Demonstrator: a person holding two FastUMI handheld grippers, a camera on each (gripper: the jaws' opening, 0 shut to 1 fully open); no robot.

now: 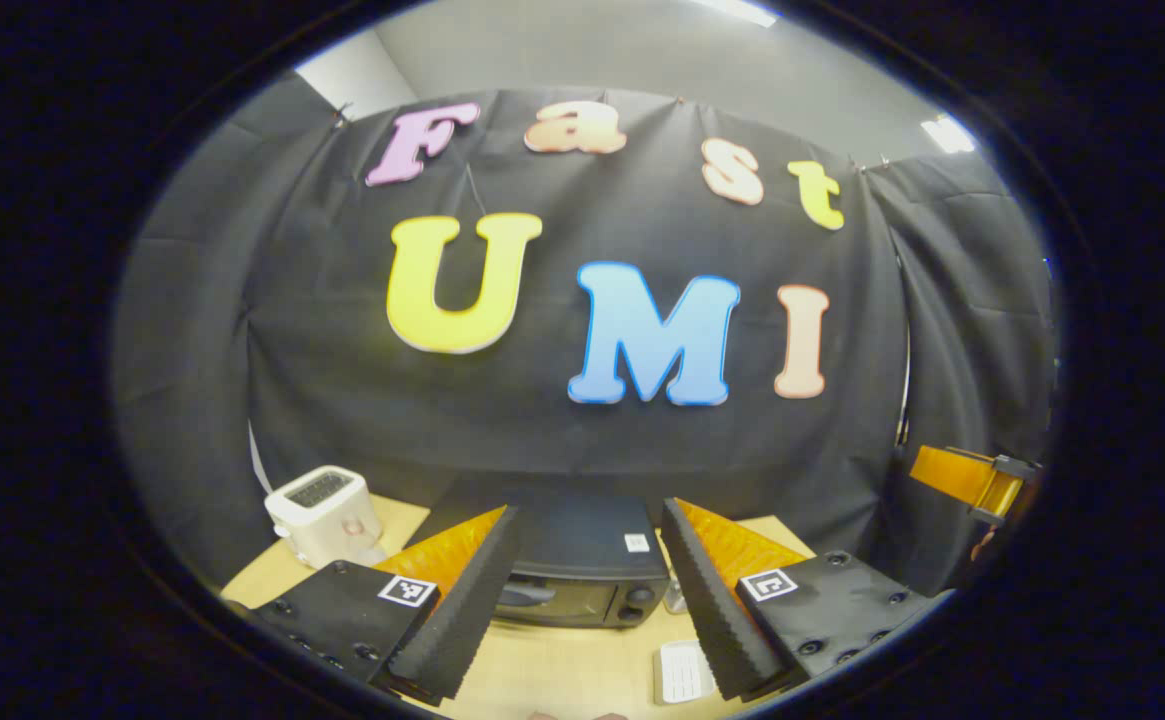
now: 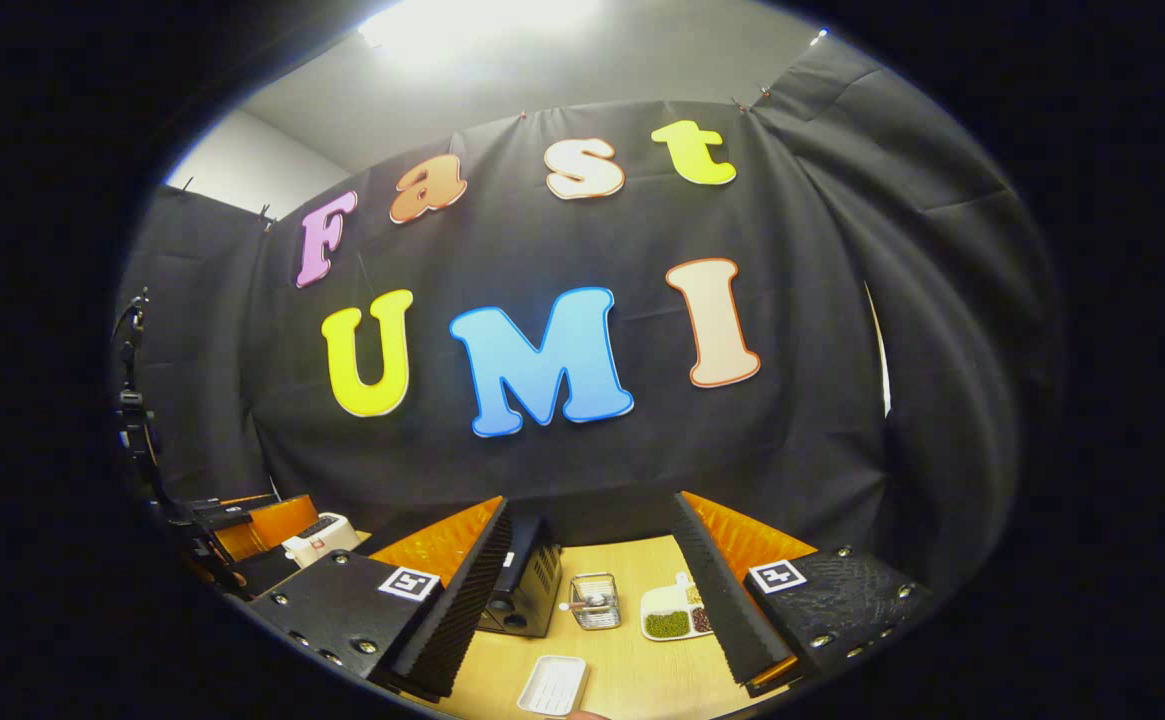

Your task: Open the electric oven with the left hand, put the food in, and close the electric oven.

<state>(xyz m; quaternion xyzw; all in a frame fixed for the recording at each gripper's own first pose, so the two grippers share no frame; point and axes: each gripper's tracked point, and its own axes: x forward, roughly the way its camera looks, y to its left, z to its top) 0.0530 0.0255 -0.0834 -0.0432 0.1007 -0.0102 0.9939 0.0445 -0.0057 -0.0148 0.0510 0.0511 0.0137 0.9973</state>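
In the left gripper view we see a white toaster point(image 1: 324, 513) standing near the left rear edge of the pale wooden table point(image 1: 562, 665), hard against the black cloth wall. Just right of it sits the electric oven point(image 1: 582, 570), a boxy black unit with a dark glass door that is shut; bare tabletop lies open in front of it. The left gripper point(image 1: 582, 600) hangs above that free strip with its jaws spread wide, gripping nothing; its fingers point(image 1: 462, 600) are wedge-shaped, faced with ribbed black foam and backed by translucent orange plastic. A flat white ribbed tray point(image 1: 682, 672) lies near the front edge, beside the right finger. At the far right edge of this view we see the orange side of the other tool.

In the right gripper view the oven point(image 2: 522, 590) shows end-on, vented side towards us. To its right stand a small wire basket point(image 2: 594, 600), then a divided white plate point(image 2: 672, 615) holding green and dark food. The white tray point(image 2: 554, 685) lies nearest us. The right gripper point(image 2: 582, 610) is also wide apart and empty, with clear table between its fingers.
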